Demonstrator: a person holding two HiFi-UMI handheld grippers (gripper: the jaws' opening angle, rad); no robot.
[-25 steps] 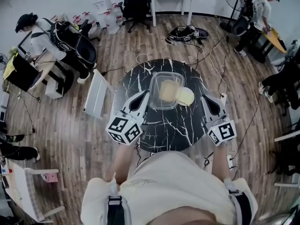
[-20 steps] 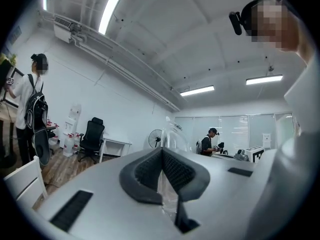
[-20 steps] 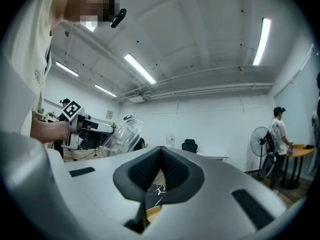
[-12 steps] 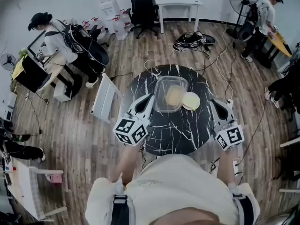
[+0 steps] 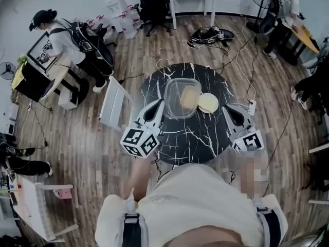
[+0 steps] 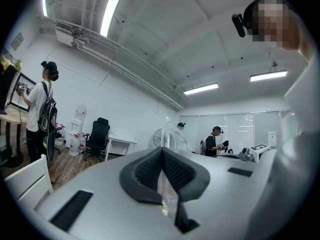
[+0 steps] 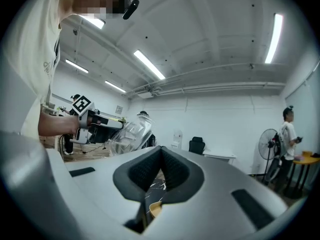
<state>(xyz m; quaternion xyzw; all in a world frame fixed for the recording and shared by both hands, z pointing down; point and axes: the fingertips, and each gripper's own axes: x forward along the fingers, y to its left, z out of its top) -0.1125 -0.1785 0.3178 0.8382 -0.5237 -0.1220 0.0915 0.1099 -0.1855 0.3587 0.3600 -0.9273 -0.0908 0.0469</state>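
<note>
Left gripper (image 5: pixel 160 104) jaws still pinching clear container (image 5: pixel 172 92) wall — right gripper (image 5: pixel 225 111) jaws still pressed together

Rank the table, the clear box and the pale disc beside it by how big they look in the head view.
1. Table
2. Clear box
3. Pale disc
The box may sit nearer the camera, yet the gaps are plain.

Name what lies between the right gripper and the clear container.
A round beige disc lies flat on the marble table between the right gripper and the clear container; the head view shows it.
</note>
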